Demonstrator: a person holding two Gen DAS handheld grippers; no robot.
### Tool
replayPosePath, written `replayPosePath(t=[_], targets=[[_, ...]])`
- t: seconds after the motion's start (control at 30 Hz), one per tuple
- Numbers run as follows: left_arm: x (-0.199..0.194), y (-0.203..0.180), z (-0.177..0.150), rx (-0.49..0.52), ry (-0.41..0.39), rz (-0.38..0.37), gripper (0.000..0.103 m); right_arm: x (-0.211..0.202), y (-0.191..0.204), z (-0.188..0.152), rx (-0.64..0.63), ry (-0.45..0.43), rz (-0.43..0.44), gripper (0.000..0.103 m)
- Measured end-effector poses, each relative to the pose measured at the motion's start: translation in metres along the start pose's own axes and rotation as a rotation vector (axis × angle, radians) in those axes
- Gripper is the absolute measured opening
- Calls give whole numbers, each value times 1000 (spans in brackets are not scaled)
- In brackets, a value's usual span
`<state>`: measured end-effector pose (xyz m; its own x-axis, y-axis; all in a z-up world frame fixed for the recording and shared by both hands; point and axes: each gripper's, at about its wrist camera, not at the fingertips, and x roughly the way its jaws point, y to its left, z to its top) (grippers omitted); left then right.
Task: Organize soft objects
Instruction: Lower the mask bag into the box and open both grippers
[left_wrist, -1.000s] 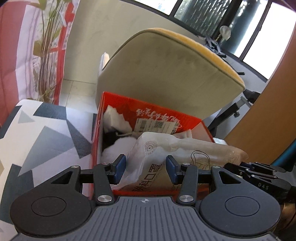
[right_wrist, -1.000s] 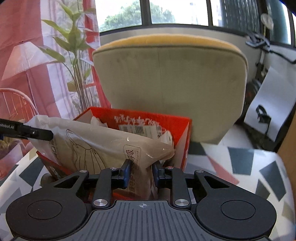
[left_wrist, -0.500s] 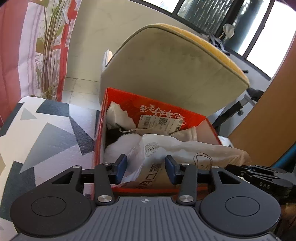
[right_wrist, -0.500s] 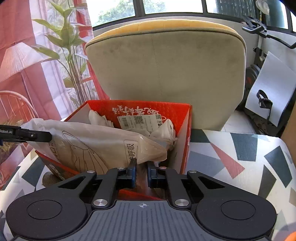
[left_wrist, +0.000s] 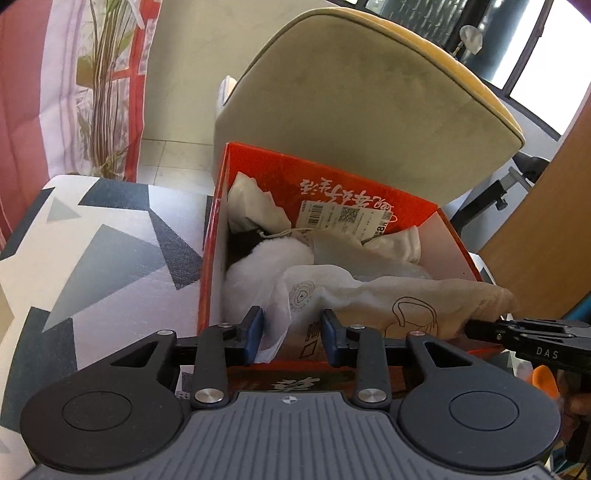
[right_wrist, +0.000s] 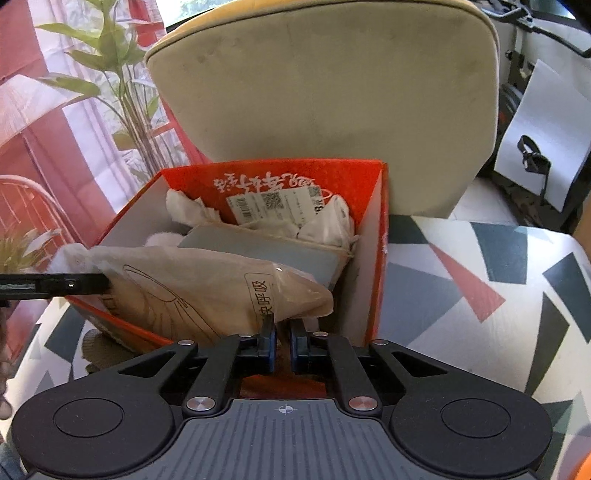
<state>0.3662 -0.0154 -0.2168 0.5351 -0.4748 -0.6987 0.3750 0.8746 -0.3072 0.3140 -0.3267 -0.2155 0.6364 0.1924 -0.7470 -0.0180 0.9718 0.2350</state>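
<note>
Over the red box (left_wrist: 258, 173) I hold the mask packet (right_wrist: 192, 284) with both hand-held grippers: right hand-held gripper (right_wrist: 282, 345) pinches its end, left hand-held gripper (left_wrist: 291, 334), just closing, narrow around its other end. Box nearly full; packet not yet inside.

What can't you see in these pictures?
- Box bottom: both views, the soft things piled inside cover it.
- Black thing under the white fluff: left view, too hidden to name.
- Bag underside: right view, box wall hides it.
- Chair legs: both views, behind the box.
</note>
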Motion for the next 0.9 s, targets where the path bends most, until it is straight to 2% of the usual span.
replayPosePath(t=[0.27, 0.47, 0.57, 0.7, 0.9], targets=[[0, 0, 1, 0, 9, -5, 37, 3, -8, -2, 63, 21, 26, 6], [-14, 1, 0, 8, -26, -30, 51, 1, -11, -4, 71, 17, 20, 5], [-29, 1, -1, 1, -62, -44, 55, -3, -11, -6, 60, 5, 15, 5], [-50, -2, -1, -9, -122, -70, 55, -9, -4, -9, 10, -18, 1, 5], [-70, -4, 6, -80, -210, -99, 55, -18, 6, -13, -63, -49, -19, 5]])
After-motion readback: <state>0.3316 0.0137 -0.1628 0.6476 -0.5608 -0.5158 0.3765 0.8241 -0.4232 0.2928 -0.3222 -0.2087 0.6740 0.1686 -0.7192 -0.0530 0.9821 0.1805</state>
